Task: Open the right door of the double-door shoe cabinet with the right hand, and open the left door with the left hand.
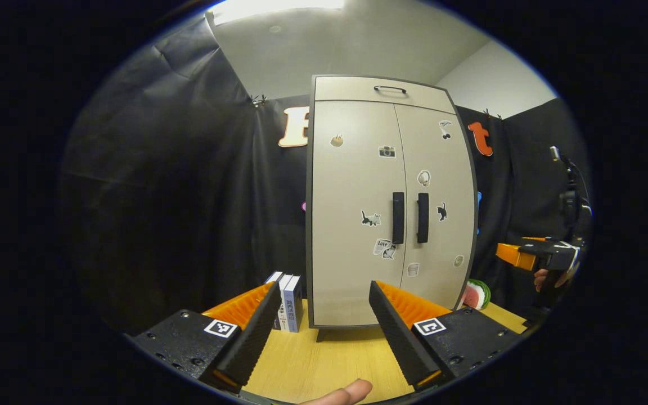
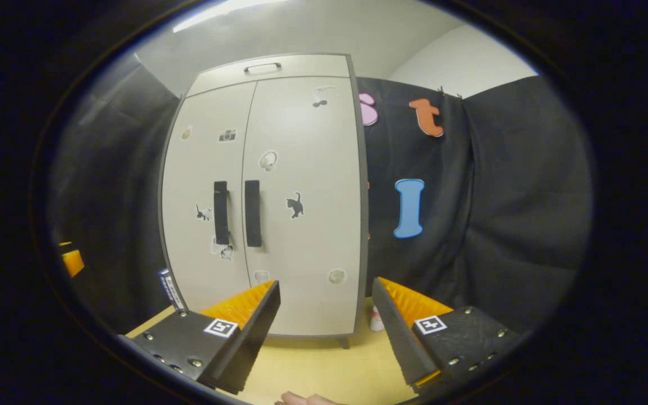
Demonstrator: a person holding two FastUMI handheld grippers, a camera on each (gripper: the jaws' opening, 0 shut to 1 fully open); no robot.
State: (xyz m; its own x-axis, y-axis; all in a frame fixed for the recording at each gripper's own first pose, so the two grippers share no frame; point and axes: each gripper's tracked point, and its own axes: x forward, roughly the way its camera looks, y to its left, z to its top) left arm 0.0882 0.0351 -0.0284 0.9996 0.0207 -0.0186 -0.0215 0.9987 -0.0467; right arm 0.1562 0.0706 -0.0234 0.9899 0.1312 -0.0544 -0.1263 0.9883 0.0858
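A beige double-door shoe cabinet (image 1: 358,185) (image 2: 301,185) stands on a wooden table, both doors closed. Two black vertical handles sit side by side at the centre seam: the left door handle (image 1: 397,217) (image 2: 221,212) and the right door handle (image 1: 423,217) (image 2: 252,213). Small stickers dot both doors. My left gripper (image 1: 324,292) is open, well short of the cabinet and facing its left door. My right gripper (image 2: 327,289) is open too, facing the lower part of the right door with nothing between its fingers. In the left gripper view the right gripper (image 1: 538,254) shows at the far right, with a hand on it.
Several books (image 1: 287,301) stand upright at the cabinet's left foot. A watermelon-slice toy (image 1: 477,293) lies at its right foot. A drawer with a small handle (image 1: 390,89) tops the cabinet. The wooden tabletop (image 1: 329,354) lies in front. Black cloth walls surround the booth.
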